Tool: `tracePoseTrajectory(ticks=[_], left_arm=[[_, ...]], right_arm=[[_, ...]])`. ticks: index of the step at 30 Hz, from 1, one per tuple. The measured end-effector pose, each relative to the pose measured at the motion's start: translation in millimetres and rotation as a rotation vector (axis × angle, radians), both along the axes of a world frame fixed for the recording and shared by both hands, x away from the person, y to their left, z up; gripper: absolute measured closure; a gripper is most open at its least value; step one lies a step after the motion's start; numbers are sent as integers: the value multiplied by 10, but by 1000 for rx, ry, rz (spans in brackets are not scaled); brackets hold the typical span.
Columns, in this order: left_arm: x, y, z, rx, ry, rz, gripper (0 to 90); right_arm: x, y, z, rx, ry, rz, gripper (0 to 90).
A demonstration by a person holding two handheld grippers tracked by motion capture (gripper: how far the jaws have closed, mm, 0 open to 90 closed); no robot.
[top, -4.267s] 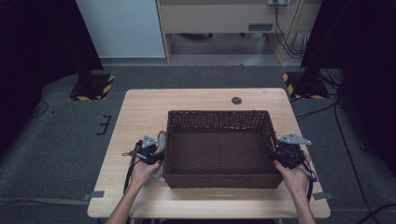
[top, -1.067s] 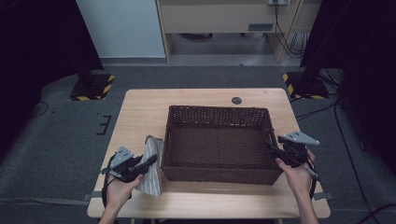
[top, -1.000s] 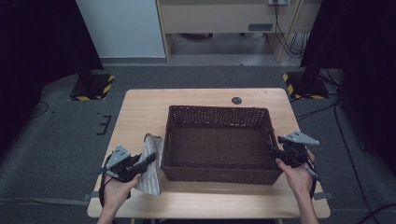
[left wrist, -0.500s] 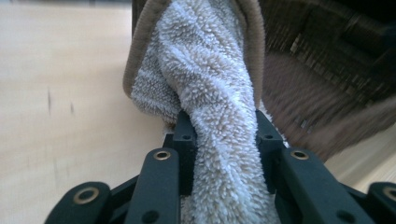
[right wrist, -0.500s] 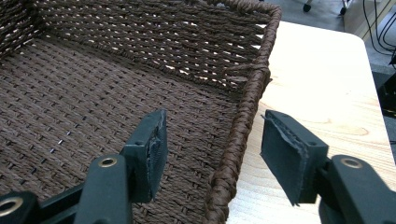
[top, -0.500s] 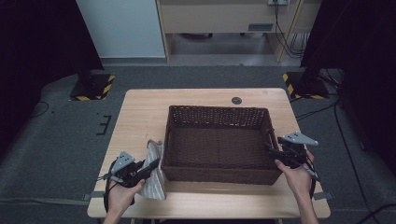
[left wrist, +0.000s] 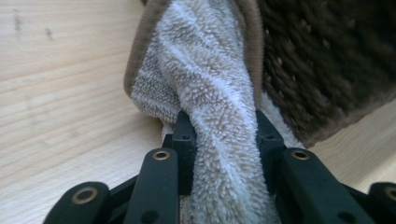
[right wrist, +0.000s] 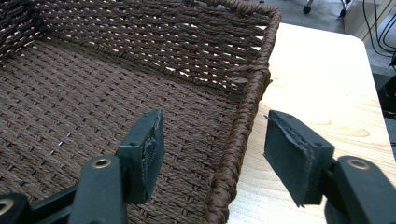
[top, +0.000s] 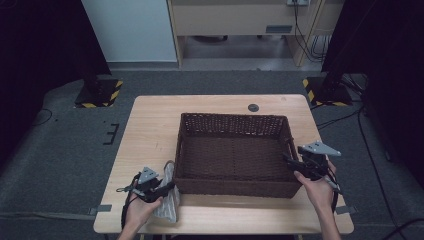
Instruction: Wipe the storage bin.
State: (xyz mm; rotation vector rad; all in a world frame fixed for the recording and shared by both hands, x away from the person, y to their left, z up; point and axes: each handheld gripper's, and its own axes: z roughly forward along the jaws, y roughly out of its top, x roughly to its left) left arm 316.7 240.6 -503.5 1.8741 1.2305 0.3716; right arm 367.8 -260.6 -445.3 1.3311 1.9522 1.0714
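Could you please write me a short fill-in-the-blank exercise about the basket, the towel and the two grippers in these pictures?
1. The left gripper is shut on a fluffy ____.
2. The towel lies beside the basket's ____ wall in the high view.
3. The right gripper has open jaws on either side of the basket's ____.

Missing words: towel; left; rim

A light wooden table (top: 150,125) carries a brown wicker basket (top: 232,131) right of centre, a pale towel (top: 169,206) touching its near left corner, and a small dark disc (top: 253,107) near the far edge.
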Motion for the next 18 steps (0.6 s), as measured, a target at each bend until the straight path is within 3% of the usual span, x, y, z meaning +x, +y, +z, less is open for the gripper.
tracePoseTrajectory(ticks=[3,6,9,14,16,18], left_arm=[[-19,124,135,-11,-49,39,677],[-12,290,309,7,-112,98,676],[4,432,412,11,-144,139,674],[94,633,443,47,-142,202,673],[153,696,433,82,-139,229,672],[207,742,419,69,-124,251,671]], right_arm=[[-1,-11,9,-4,-6,2,375],[0,-27,17,0,-12,-6,373],[-5,-42,25,7,-12,-6,370],[-3,-36,22,6,-9,-10,361],[-3,-31,19,4,-8,-8,358],[-5,-29,21,3,-10,-7,357]])
